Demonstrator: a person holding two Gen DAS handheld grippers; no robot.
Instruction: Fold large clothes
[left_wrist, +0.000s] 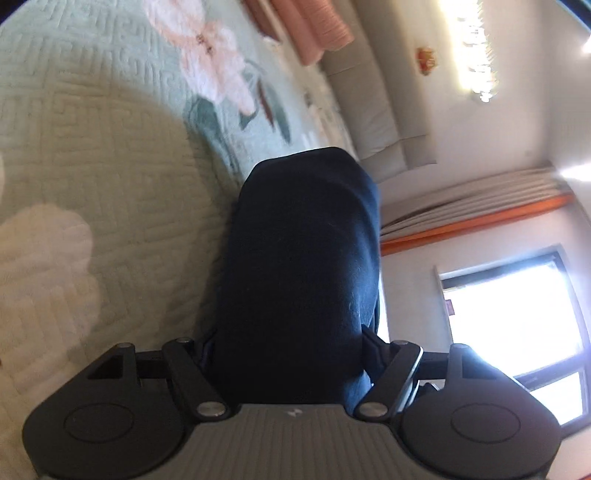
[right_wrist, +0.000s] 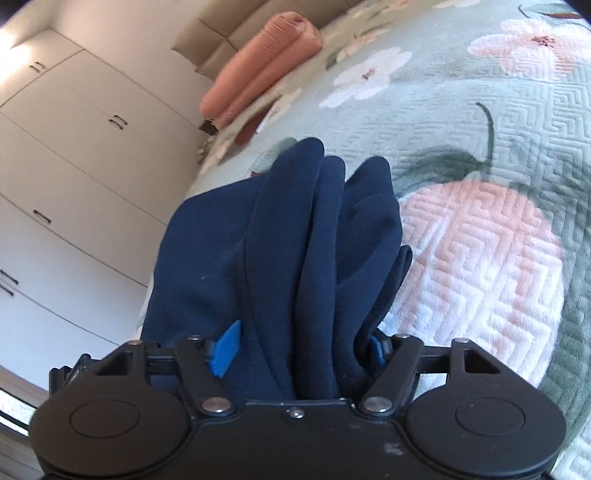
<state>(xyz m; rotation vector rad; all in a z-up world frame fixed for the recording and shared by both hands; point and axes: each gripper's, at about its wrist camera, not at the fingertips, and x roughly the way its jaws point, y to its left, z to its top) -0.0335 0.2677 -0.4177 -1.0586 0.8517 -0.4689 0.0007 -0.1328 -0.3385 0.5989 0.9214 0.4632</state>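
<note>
Both grippers clamp the same dark blue garment (left_wrist: 303, 258), bunched between the jaws in the lower middle of each frame. Only the left view shows a bright window (left_wrist: 517, 325) at lower right; only the right view shows white cupboards (right_wrist: 74, 166) at left and the garment's layered folds (right_wrist: 317, 240) over the flowered bedspread (right_wrist: 498, 129).

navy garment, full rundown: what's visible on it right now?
The navy garment is a soft, matte, knit-looking dark blue cloth, bunched into several thick vertical folds with a stitched hem line showing. It is gathered between the fingers of the right gripper, blue pads at either side, and a smoother rounded wad of it fills the left gripper. Both wads hide the fingertips. It is held over the green floral quilted bedspread; whether its far end touches the bedspread cannot be told.
</note>
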